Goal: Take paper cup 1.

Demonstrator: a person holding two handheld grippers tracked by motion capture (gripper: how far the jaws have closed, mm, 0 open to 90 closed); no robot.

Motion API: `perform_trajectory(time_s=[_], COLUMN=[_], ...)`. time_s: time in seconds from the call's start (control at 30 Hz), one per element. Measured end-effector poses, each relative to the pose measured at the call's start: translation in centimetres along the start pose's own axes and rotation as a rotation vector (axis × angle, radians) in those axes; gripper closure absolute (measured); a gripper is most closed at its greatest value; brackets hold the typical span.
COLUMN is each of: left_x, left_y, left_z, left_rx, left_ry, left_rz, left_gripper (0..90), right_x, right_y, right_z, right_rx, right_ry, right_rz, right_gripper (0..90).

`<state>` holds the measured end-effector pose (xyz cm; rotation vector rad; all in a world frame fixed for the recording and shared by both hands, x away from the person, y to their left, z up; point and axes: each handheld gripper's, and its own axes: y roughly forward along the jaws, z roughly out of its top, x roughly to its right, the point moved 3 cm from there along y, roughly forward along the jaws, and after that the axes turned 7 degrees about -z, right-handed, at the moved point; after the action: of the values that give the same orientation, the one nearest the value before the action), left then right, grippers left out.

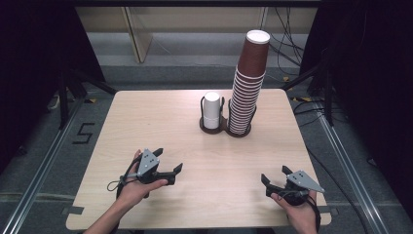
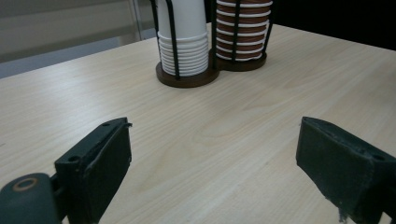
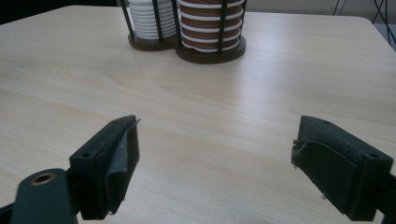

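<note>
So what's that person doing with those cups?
A person holds a tool in each hand near the table's front edge. The left tool and right tool are both open and hold nothing. Farther back, a black holder carries a short stack of white cups and a tall stack of brown cups. Nothing has been picked up yet.

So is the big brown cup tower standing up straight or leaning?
Leaning. The brown cup stack sits in its wire holder, but its top tips to the right in the high view, away from the short white cup stack.
</note>
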<state>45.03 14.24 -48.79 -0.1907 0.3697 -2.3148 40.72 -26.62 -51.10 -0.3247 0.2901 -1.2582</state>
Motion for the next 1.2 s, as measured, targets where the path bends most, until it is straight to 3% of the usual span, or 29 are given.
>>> perform_trajectory(time_s=[0.07,0.1,0.37,0.43,0.5,0.53,0.57,0.6,0.63,0.67,0.7,0.73,0.77,0.8,0.87,0.9,1.0,1.03,1.07,1.1,1.13,1.2], left_x=[0.0,-0.1,0.7,0.4,0.3,-0.1,-0.1,-0.5,-0.5,-0.8,-1.0,-1.0,-1.2,-1.8,-2.1,-2.8,-3.5,-3.5,-4.1,-4.1,-4.4,-4.6], left_y=[0.0,0.3,1.4,2.0,2.2,3.0,3.0,3.7,3.7,4.6,5.3,5.3,5.8,7.1,7.8,9.3,11.2,11.2,12.5,12.5,13.3,14.1], left_z=[0.0,0.0,1.1,2.4,2.8,4.3,4.3,5.5,5.5,6.9,7.8,7.8,8.5,9.9,10.5,11.7,13.0,13.0,13.7,13.7,14.1,14.4], left_rx=[-0.002,0.006,0.035,0.041,0.046,0.065,0.065,0.079,0.079,0.092,0.099,0.099,0.097,0.116,0.121,0.123,0.121,0.121,0.104,0.104,0.101,0.094], left_ry=[-0.009,-0.017,0.008,0.014,0.019,0.031,0.031,0.028,0.028,0.024,0.033,0.033,0.043,0.066,0.060,0.032,0.015,0.015,0.007,0.007,-0.011,-0.008], left_rz=[0.007,0.012,0.004,-0.004,-0.007,-0.002,-0.002,-0.002,-0.002,-0.001,0.001,0.001,0.001,0.004,0.009,0.016,0.031,0.031,0.040,0.040,0.046,0.056], left_gripper=[10.0,10.3,12.2,13.4,13.6,13.8,13.9,14.3,14.4,14.6,14.6,14.6,14.7,14.8,14.9,15.3,15.5,15.5,15.5,15.5,16.0,16.6], right_x=[0.3,0.1,-1.0,-2.2,-2.8,-3.5,-3.5,-4.6,-4.9,-5.6,-5.9,-6.6,-6.9,-7.5,-7.8,-8.5,-9.2,-9.2,-9.8,-9.8,-10.3,-10.5], right_y=[0.1,0.1,0.8,1.8,2.0,2.6,2.6,3.5,3.8,4.4,4.9,5.7,6.5,7.1,8.0,9.5,11.6,11.6,13.2,13.2,14.4,15.6], right_z=[0.0,-0.1,0.8,1.7,2.0,2.9,2.9,3.8,4.1,4.6,5.0,5.4,5.7,6.0,6.3,6.9,7.7,7.7,8.4,8.4,9.0,9.3], right_rx=[0.012,-0.003,0.041,0.075,0.067,0.083,0.083,0.097,0.096,0.105,0.111,0.116,0.119,0.112,0.127,0.116,0.121,0.121,0.120,0.120,0.123,0.129], right_ry=[-0.026,0.005,-0.001,-0.036,-0.042,-0.096,-0.096,-0.101,-0.101,-0.096,-0.127,-0.117,-0.140,-0.130,-0.145,-0.126,-0.120,-0.120,-0.103,-0.103,-0.061,-0.054], right_rz=[-0.022,-0.012,0.003,0.028,0.036,0.032,0.032,0.055,0.060,0.058,0.074,0.078,0.087,0.084,0.086,0.099,0.081,0.081,0.076,0.076,0.070,0.070], right_gripper=[14.9,15.0,16.3,17.4,17.7,19.1,19.1,20.5,21.0,22.2,22.9,23.3,23.9,24.2,24.5,25.3,25.8,25.8,26.6,26.6,27.1,27.3])
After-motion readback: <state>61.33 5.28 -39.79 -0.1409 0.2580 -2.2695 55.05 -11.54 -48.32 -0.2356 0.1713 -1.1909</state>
